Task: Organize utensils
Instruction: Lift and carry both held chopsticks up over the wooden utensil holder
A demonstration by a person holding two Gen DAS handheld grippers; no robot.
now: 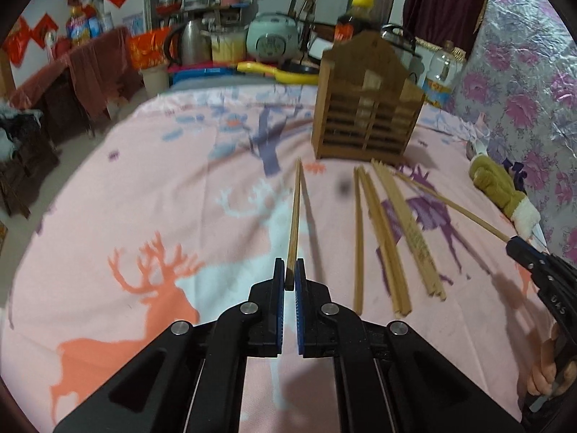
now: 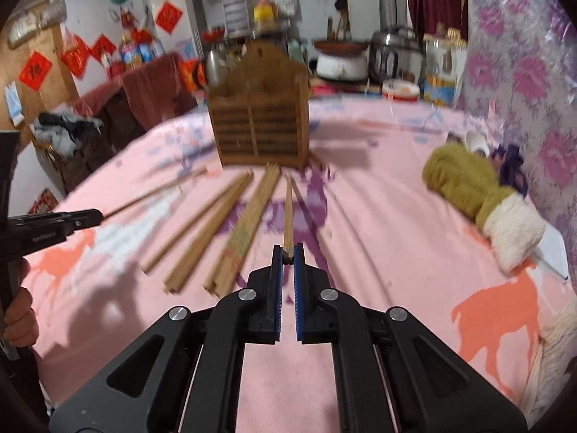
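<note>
Each gripper, left gripper (image 1: 289, 277) and right gripper (image 2: 287, 254), is clamping one chopstick (image 1: 294, 216) pointing toward the far wooden holder (image 1: 366, 108).

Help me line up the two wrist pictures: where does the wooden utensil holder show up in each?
Left wrist: wooden utensil holder stands upper right of centre, beyond the loose chopsticks.
Right wrist: it stands upper centre, straight past the chopsticks.
Shared landmark: the olive mitten, right of the holder in both.

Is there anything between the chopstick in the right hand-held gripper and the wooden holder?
Nothing visible: the chopstick in the right hand-held gripper points at the wooden holder over bare cloth; loose chopsticks lie left.
</note>
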